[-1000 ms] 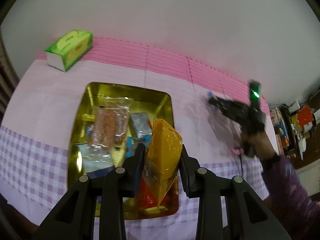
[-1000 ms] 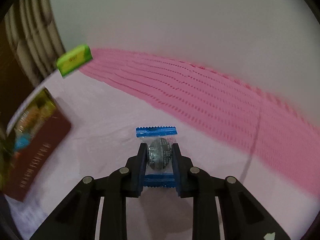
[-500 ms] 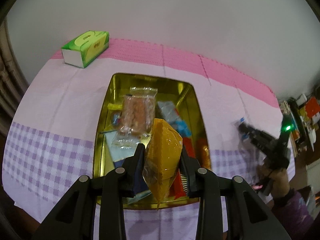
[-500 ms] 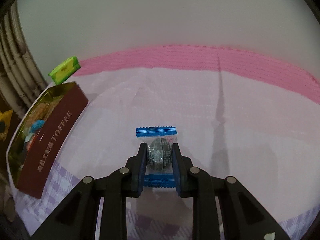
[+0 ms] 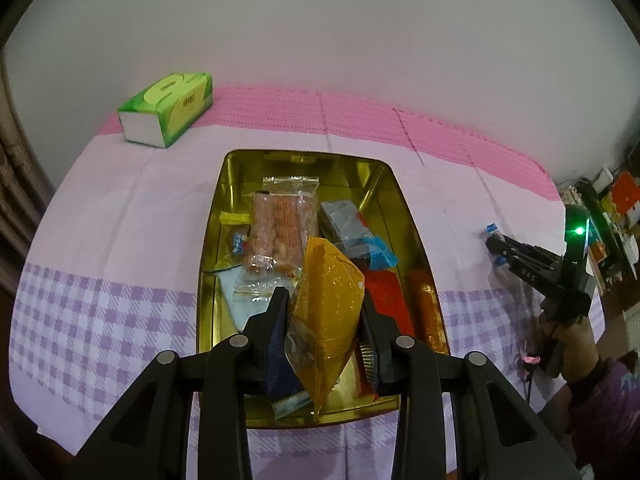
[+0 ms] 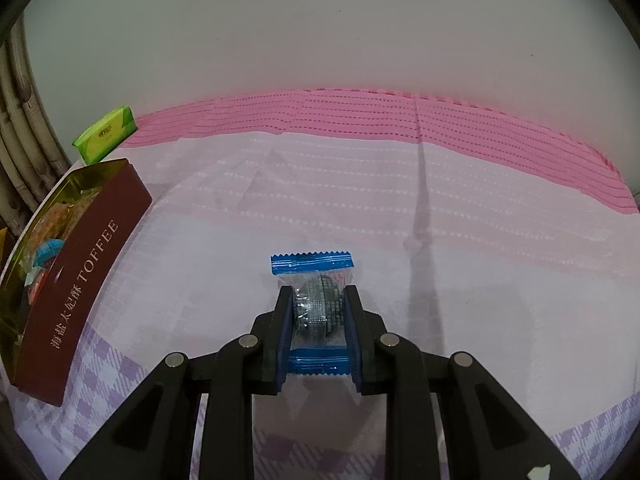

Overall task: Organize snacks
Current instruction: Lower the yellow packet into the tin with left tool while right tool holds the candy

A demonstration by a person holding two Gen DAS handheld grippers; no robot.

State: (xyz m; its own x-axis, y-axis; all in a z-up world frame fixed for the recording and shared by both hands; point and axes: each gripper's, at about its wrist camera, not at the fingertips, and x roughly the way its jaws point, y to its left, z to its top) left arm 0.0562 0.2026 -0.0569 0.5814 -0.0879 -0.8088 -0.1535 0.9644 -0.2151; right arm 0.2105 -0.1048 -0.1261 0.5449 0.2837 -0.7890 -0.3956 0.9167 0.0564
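My left gripper point(image 5: 322, 312) is shut on a yellow snack bag point(image 5: 326, 316) and holds it above the near end of a gold tin point(image 5: 304, 162) filled with several wrapped snacks. My right gripper point(image 6: 316, 312) is shut on a silver candy in a clear wrapper with blue ends point(image 6: 316, 308), just above the pink cloth. In the left wrist view the right gripper point(image 5: 494, 246) is to the right of the tin. In the right wrist view the tin point(image 6: 80, 264) stands at the left, its maroon side reading TOFFEE.
A green tissue box point(image 5: 168, 108) sits at the far left of the table, also in the right wrist view point(image 6: 106, 134). A white wall stands behind the table. Cluttered shelves point(image 5: 608, 216) are at the far right. The cloth's front edge point(image 5: 120, 444) is close below.
My left gripper has pulled back and centred over the tin with the yellow bag. My right gripper, holding the candy, has swung to face the wall, farther from the tin.
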